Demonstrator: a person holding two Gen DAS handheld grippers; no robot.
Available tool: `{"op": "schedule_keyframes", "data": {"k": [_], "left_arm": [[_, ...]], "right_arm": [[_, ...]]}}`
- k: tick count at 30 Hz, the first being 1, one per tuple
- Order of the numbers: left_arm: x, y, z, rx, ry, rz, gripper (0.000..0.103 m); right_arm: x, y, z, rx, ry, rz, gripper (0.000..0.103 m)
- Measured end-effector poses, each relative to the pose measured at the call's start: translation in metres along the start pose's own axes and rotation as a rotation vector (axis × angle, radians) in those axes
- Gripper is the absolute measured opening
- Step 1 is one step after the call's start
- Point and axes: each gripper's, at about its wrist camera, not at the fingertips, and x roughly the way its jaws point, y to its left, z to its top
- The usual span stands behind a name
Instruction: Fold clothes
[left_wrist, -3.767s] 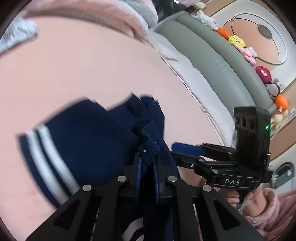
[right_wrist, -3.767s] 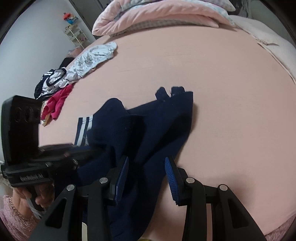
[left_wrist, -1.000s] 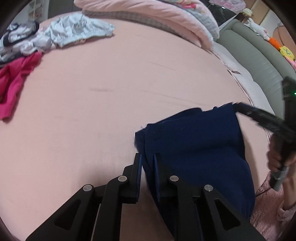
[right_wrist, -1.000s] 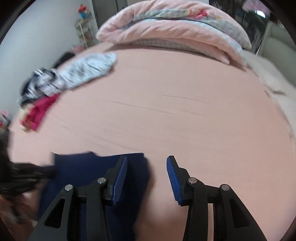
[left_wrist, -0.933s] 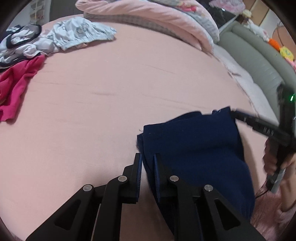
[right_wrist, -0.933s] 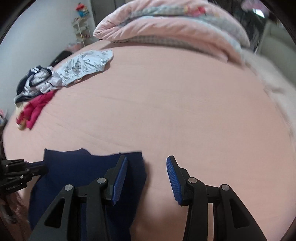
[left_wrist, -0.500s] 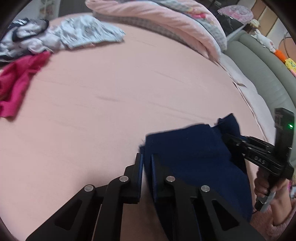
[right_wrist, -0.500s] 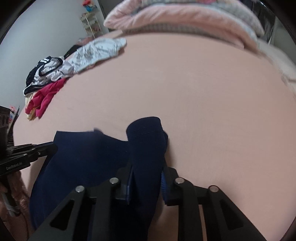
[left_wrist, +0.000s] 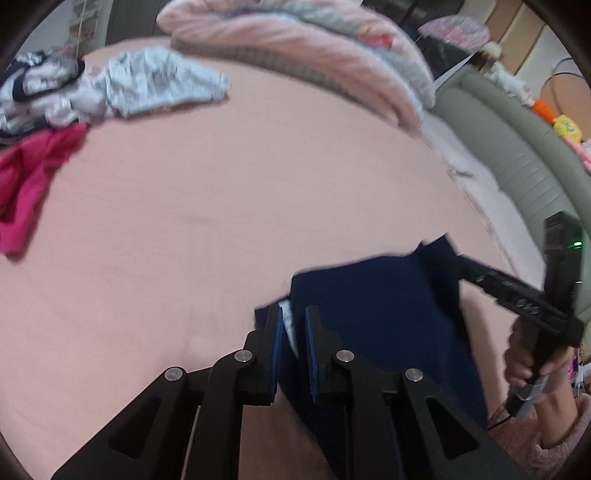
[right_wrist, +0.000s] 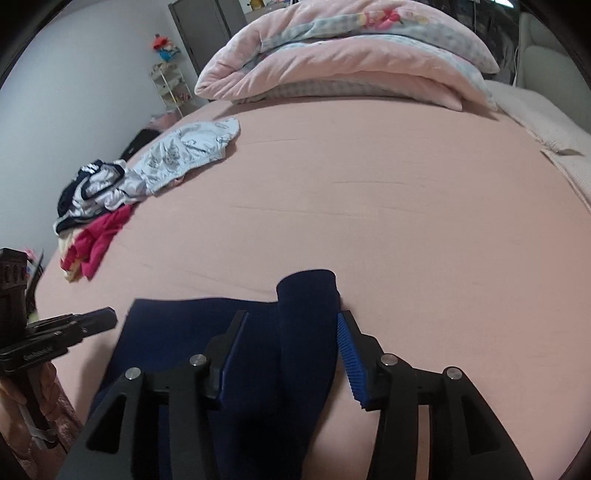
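Observation:
A navy blue garment (left_wrist: 384, 314) lies folded flat at the near edge of the pink bed (left_wrist: 221, 206). My left gripper (left_wrist: 293, 325) is nearly closed on its left corner, with a bit of white fabric between the pads. In the right wrist view the same garment (right_wrist: 207, 332) lies flat with a raised fold (right_wrist: 308, 314) at its right edge. My right gripper (right_wrist: 290, 354) is open, its jaws on either side of that fold. The right gripper also shows in the left wrist view (left_wrist: 461, 264), at the garment's right corner.
A pile of unfolded clothes lies at the far left of the bed: a pale printed piece (right_wrist: 188, 155), a navy-and-white piece (right_wrist: 88, 188) and a magenta one (right_wrist: 99, 236). A folded pink duvet (right_wrist: 347, 55) lies at the far end. A grey headboard (left_wrist: 517, 155) runs along the right.
My right gripper closed on the garment's right edge half a second ago and has now opened, leaving a raised fold between its jaws. The left gripper keeps its hold on the left corner.

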Motion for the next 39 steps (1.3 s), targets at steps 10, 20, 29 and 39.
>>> {"op": "schedule_keyframes", "data": {"k": [10, 20, 29, 39], "left_arm": [[0.014, 0.002, 0.003, -0.002, 0.04, 0.014, 0.011], [0.006, 0.013, 0.009, -0.068, -0.016, 0.097, 0.011], [0.006, 0.011, 0.0, -0.012, 0.028, 0.012, 0.011], [-0.016, 0.011, 0.005, 0.002, -0.074, -0.055, 0.011]], "right_arm": [[-0.02, -0.021, 0.0, 0.074, -0.027, -0.01, 0.048], [-0.001, 0.057, -0.013, -0.133, 0.106, 0.173, 0.048], [0.004, 0.051, -0.04, -0.219, 0.285, 0.019, 0.047], [-0.007, 0.044, -0.045, -0.167, 0.239, 0.014, 0.049]]}}
